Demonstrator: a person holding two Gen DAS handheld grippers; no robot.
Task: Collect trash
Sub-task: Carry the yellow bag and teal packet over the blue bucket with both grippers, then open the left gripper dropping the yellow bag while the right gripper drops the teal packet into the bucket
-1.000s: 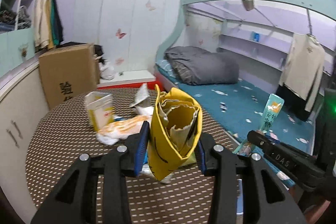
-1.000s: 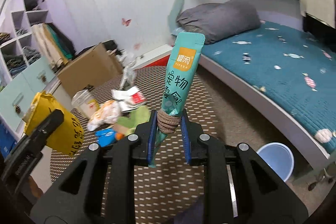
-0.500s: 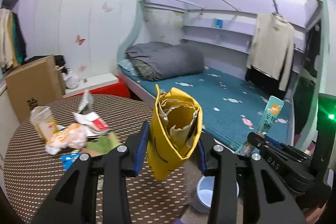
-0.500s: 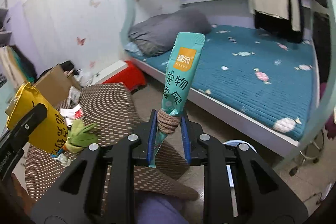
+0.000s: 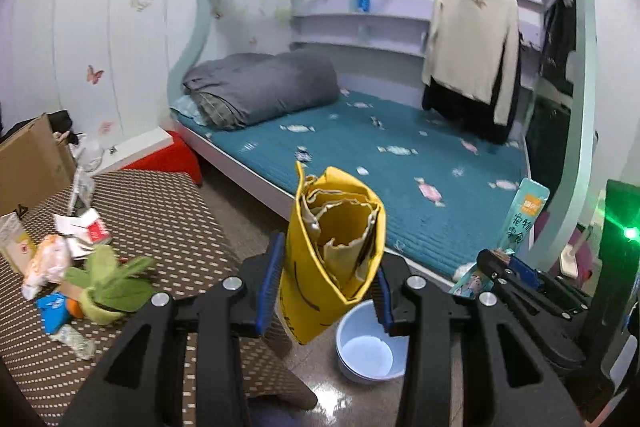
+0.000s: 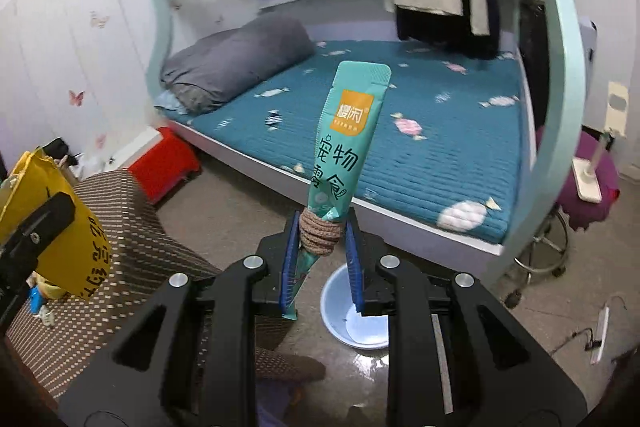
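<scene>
Seemingly midway, the left tool [image 5: 326, 277] grips a rolled yellow paper bag [image 5: 336, 247] and the right tool [image 6: 322, 263] a teal pet-snack sachet [image 6: 348, 147] above the blue basin [image 6: 352, 311], neither dropped, while wrappers [image 5: 76, 251] remain on the table [image 5: 160, 219] beside that basin

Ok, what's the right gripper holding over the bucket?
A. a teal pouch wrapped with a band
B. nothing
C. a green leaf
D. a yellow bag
A: the right gripper is shut on the teal pouch, a brown band wound round its lower end, with the bucket on the floor below; the yellow bag is in the left gripper.
</scene>
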